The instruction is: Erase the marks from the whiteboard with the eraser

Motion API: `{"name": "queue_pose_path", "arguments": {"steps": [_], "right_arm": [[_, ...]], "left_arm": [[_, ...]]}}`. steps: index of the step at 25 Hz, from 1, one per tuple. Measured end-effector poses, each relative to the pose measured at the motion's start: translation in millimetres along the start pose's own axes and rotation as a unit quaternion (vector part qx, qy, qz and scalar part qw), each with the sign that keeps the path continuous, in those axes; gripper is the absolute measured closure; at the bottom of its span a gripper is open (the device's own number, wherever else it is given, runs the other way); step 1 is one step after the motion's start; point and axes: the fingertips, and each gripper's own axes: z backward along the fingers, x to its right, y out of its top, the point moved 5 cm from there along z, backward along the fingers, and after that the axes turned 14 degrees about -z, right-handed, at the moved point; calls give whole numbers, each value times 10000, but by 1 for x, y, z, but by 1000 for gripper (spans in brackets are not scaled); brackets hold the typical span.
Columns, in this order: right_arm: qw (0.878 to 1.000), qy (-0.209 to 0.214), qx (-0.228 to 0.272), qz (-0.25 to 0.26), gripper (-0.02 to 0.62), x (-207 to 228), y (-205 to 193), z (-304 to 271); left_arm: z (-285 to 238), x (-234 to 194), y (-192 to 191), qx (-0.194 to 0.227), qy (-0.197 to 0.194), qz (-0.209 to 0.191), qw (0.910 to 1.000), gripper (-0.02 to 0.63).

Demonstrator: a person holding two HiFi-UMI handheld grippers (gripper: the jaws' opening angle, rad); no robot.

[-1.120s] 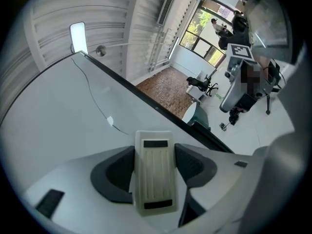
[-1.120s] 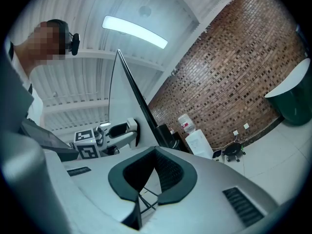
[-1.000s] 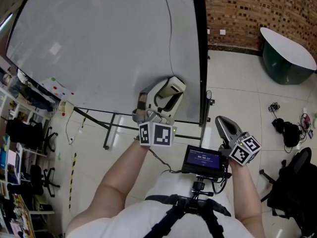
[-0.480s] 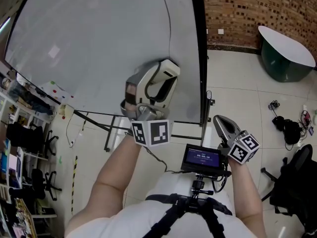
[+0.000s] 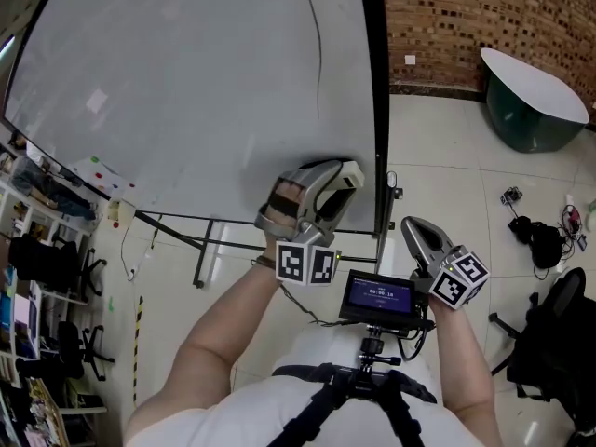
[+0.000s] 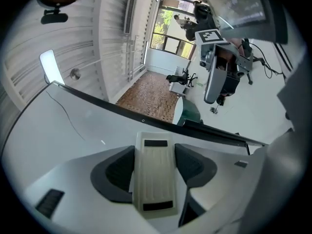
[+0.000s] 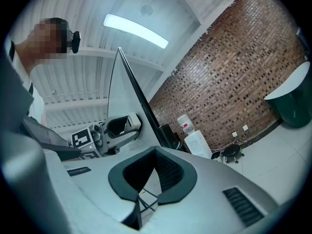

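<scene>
So here's my feed right now: the left gripper is clamped down on the eraser, a cream-coloured block with ribbing on its back, and both dark pads sit snug against its long sides. It's right up at the whiteboard, in the board's lower right corner, just beside the black frame that runs up the board's right edge. I can't tell from either view whether the felt is actually flat on the surface. The only mark I can see on the board is a thin dark line curving down its right side, well above where the eraser is. The rest of the board looks clean apart from light glare. The right gripper hangs off the board altogether, past the frame and lower. Its jaw tips are touching with nothing between them (through the loop of the jaws I only see the board's stand). A small screen sits below the board's corner, between my two grippers.
</scene>
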Motion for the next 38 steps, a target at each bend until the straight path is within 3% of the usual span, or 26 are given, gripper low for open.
{"name": "queue_pose_path", "arguments": {"steps": [3,8,15,18,21,28,33,38], "right_arm": [[9998,118,81,160,575,-9,11,-7],[9979,346,135,532,575,-26,29,-15],[9936,397,133,1045,575,-35,43,-14],[9924,415,197,1138,575,-43,49,-15],[9910,472,236,1230,575,-54,55,-18],[9892,456,204,1377,575,-70,56,-21],[9797,182,235,1981,575,-87,70,-25],[9755,99,475,2146,575,-134,69,-42]], "left_arm": [[-1,-11,-5,18,-64,255,9997,331],[2,-40,-14,-58,236,548,9982,331],[10,-93,-14,-17,869,426,9953,328],[17,-120,-23,-43,1193,559,9913,328],[20,-123,-27,-15,1294,558,9900,328],[15,-73,-19,48,702,26,9975,328],[15,-39,-32,-5,144,276,9995,328],[39,-42,-58,2,182,191,9997,327]]}}
